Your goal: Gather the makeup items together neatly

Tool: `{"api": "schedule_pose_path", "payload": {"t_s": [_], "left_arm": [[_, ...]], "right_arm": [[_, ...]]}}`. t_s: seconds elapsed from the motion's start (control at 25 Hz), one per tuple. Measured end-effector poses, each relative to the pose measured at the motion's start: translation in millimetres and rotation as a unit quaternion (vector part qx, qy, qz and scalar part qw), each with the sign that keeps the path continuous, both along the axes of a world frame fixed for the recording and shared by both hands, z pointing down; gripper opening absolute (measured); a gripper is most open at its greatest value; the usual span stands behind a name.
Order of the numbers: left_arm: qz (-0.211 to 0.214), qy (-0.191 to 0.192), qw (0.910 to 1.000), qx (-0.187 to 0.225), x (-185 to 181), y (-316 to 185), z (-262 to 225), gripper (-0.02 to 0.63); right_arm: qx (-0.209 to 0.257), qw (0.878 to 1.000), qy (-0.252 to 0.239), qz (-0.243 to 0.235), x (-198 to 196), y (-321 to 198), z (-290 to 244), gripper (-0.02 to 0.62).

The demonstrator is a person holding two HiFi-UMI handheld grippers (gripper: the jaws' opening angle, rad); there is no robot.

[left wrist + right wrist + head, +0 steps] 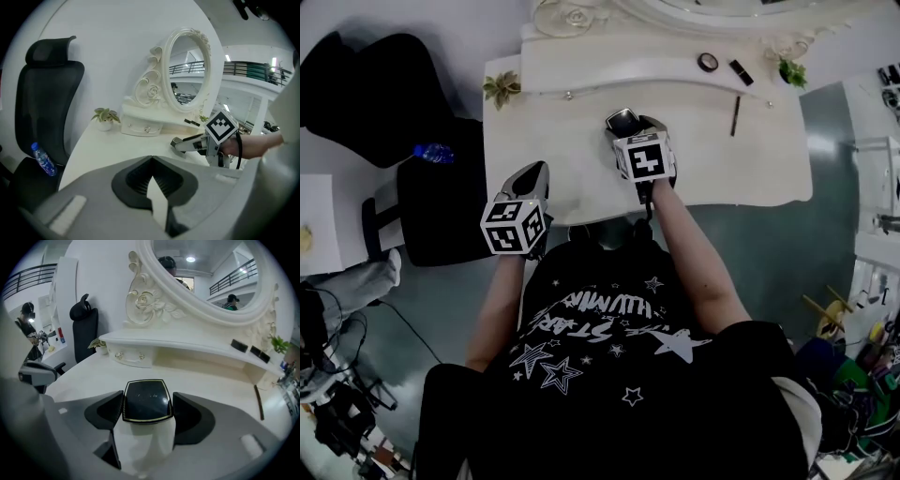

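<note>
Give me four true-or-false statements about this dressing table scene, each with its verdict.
1. The right gripper is shut on a black compact. True.
2. The left gripper is wide open. False: its jaws are together with nothing between them.
3. A pencil lies on the tabletop. True.
4. The water bottle stands on the tabletop. False: it rests on the black chair beside the table.

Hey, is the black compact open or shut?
Shut: the compact shows only its flat black lid and gold rim, gripped between the right tool's jaws.
</note>
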State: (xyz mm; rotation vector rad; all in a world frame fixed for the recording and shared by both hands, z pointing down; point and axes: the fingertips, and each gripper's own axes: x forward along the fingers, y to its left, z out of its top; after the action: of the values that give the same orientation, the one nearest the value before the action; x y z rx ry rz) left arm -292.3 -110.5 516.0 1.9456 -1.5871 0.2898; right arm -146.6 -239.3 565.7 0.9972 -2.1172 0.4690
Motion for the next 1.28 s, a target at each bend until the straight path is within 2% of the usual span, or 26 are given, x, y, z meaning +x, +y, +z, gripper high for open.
{"api": "schedule_pose_path", "payload": {"t_s": [0.32,0.52,0.76,1.28], "left_arm": [[0.062,0.002,0.9980,0.005,22,-16,0,0.002],[0.092,0.005,0.9957,-0.002,33,-18,5,0.002],[0.112,0.007,0.9937,-0.007,40,-19,8,0.002],[0.127,0.008,0.9917,-0.015,39,-20,11,0.002]], "right_arm": [[0.003,0.994,0.007,0.109,52,0,-3,0.357],[-0.007,0.987,0.009,0.160,71,8,0,0.357],[-0.020,0.983,0.009,0.183,81,16,8,0.357],[-0.027,0.976,0.018,0.215,86,10,16,0.360]]}}
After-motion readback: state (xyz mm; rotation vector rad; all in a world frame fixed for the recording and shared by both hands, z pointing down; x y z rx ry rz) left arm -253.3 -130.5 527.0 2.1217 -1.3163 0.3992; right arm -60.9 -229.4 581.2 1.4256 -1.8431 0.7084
